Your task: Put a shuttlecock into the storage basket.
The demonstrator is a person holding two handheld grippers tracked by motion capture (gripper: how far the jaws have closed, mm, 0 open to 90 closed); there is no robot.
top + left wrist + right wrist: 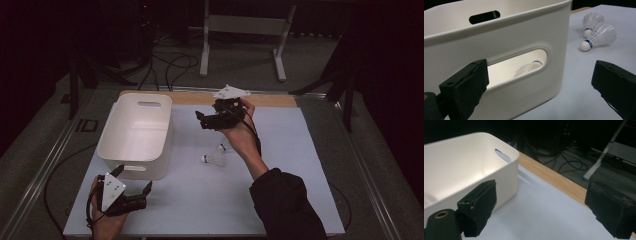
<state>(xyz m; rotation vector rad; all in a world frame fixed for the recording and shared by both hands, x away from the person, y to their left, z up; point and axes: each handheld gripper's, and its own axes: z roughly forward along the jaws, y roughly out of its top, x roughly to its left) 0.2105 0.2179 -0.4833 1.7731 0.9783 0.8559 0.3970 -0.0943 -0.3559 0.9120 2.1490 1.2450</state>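
— Why do we hold our right tongs (206, 120) spread and empty beside the bin (134, 170)?
— Two shuttlecocks (216, 156) lie on the desk (280, 165) below. Our left tongs (134, 181), spread too, wait beside the bin.

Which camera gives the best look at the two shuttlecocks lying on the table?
The left gripper view: the two shuttlecocks lie close and sharp, with feathers and blue-banded corks clear. The high view shows them small and faint beside the white bin.
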